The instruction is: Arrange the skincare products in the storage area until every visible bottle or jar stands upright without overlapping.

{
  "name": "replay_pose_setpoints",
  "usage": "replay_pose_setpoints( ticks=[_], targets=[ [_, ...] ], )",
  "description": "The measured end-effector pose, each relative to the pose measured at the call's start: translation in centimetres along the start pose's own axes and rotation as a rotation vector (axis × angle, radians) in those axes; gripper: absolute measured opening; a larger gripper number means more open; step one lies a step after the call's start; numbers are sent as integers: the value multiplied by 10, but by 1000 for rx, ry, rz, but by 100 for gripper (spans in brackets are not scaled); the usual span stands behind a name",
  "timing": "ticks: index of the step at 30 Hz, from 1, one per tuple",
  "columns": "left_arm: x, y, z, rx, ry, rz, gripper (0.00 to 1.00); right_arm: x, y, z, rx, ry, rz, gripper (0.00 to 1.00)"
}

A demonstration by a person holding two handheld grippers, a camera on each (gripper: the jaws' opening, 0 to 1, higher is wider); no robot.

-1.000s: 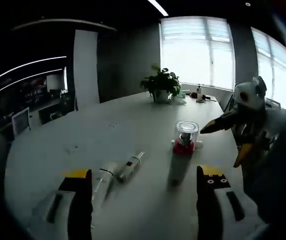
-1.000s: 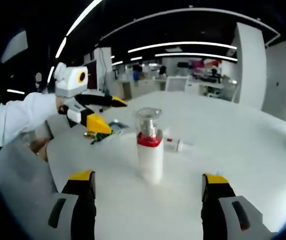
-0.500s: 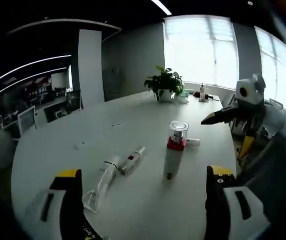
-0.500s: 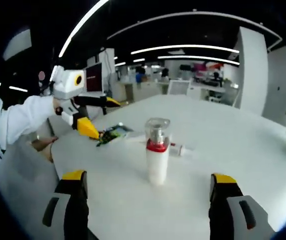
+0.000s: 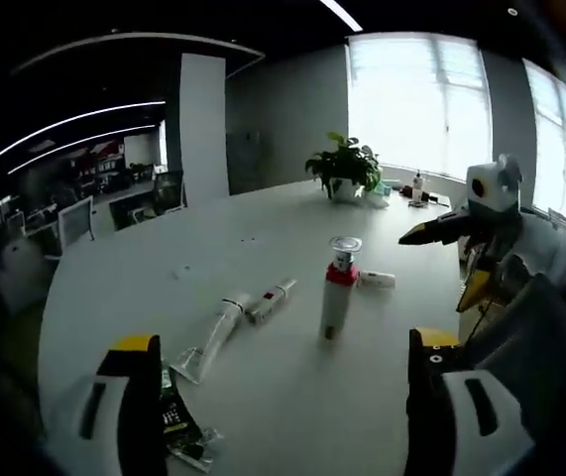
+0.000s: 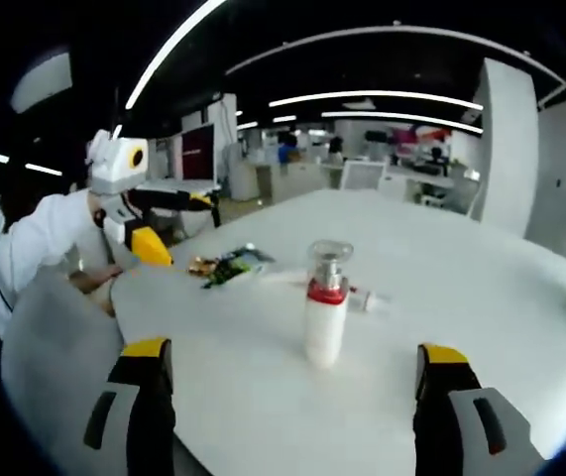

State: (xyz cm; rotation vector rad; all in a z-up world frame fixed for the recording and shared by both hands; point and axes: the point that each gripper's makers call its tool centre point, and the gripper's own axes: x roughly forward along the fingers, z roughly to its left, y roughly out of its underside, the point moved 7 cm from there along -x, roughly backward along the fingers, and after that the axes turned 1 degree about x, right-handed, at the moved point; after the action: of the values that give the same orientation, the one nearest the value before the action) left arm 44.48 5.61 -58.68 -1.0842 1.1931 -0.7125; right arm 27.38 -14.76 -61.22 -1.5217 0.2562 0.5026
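Now my left gripper [image 5: 281, 397] and right gripper [image 6: 287, 402] hang wide apart, empty. Well ahead, mid-table [image 5: 114, 288], the pump bottle [image 5: 337, 297] stands upright; two tubes [image 5: 248, 309], seemingly, lie beside it.

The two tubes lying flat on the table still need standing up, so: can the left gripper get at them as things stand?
Probably yes. The tubes lie ahead of the open left gripper on bare table, nothing between; the upright bottle stands apart.
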Motion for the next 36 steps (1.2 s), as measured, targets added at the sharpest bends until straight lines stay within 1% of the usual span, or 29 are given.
replay_pose_setpoints(
  ticks=[1,2,5,8,11,15,18,20,23,26,28,30,31,32,34,36],
  targets=[
    [-5,-1,1,-13,-10,-24,99,0,0,0,-1,1,0,100],
    [-8,0,2,-19,-17,-28,99,-1,0,0,-5,4,-1,100],
    [-16,5,5,-33,-34,-4,99,-2,0,0,-9,7,2,100],
    [-23,8,10,-45,-59,-15,99,-3,-1,-1,-10,10,1,100],
    [-30,11,7,-63,-63,-17,99,-4,-4,1,-20,13,-5,100],
    [-42,12,3,-47,-80,-19,99,-7,-4,1,-57,26,17,100],
    [-49,11,0,-63,-68,-38,99,-11,-8,2,-60,43,-5,100],
    [-52,11,0,-65,-81,-32,99,-13,-10,2,-54,51,-17,100],
    [-58,11,-1,-67,-99,-49,99,-14,-11,2,-52,61,-20,100],
    [-62,11,-4,-68,-108,-39,99,-15,-9,1,-51,69,-13,100],
    [-64,15,-4,-45,-140,-17,99,-14,-6,2,-44,66,-3,100],
    [-65,17,-5,-47,-157,-12,99,-15,-5,2,-40,66,13,100],
    [-67,19,-6,-51,-164,-14,99,-15,-4,6,-51,46,13,100],
    [-68,20,-7,-52,-163,-10,99,-15,-1,7,-37,48,25,100],
    [-69,23,-11,-53,-144,-11,99,-14,0,7,-36,53,24,100],
    [-68,25,-14,-70,-129,-9,99,-14,0,5,-36,60,20,100]
  ],
)
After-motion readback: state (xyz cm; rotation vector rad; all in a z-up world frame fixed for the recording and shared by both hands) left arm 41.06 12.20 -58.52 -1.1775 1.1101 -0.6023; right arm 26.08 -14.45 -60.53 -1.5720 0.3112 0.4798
